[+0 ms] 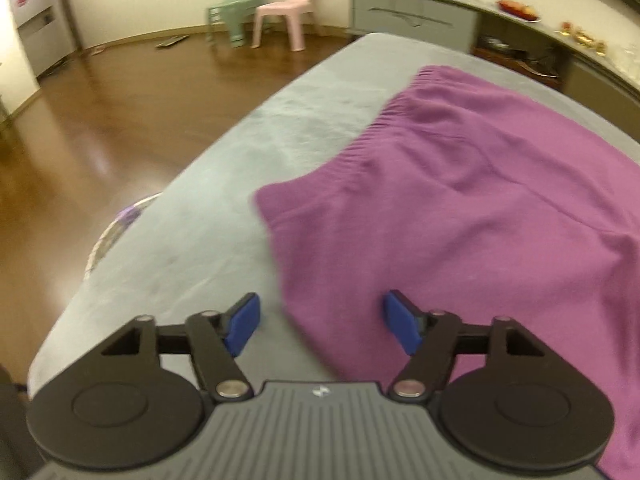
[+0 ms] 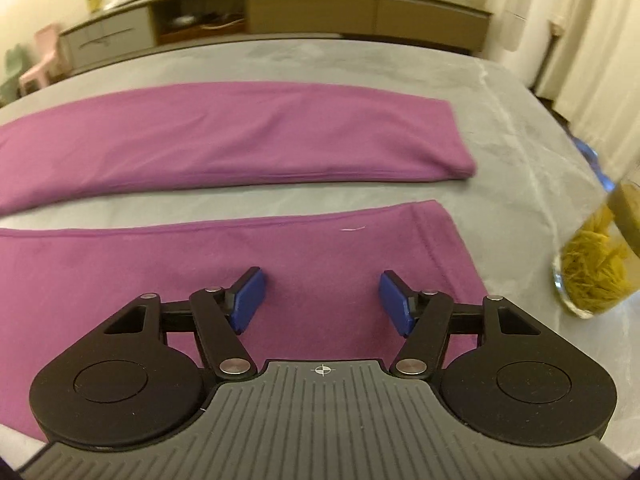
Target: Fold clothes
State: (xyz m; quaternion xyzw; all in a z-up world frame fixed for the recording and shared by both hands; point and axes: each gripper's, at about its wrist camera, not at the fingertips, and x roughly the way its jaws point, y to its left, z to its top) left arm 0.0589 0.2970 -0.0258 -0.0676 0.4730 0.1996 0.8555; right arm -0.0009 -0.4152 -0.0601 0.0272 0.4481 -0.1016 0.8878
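Observation:
A pair of purple trousers [image 1: 460, 200] lies spread flat on a grey bed [image 1: 224, 184]. In the left wrist view its elastic waistband [image 1: 384, 120] runs up the middle, and my left gripper [image 1: 322, 326] hovers open over the waist corner nearest me, with nothing between its blue pads. In the right wrist view the two legs lie side by side, the far leg [image 2: 240, 136] and the near leg [image 2: 240, 256], cuffs to the right. My right gripper [image 2: 320, 304] stands open above the near leg close to its cuff, gripping nothing.
A glass jar [image 2: 596, 272] of yellow flakes stands on the bed [image 2: 500, 140] right of the cuffs. A long low cabinet [image 2: 320, 12] runs behind the bed. Pink [image 1: 286, 8] and green [image 1: 234, 8] chairs stand on the wooden floor [image 1: 100, 128] to the left.

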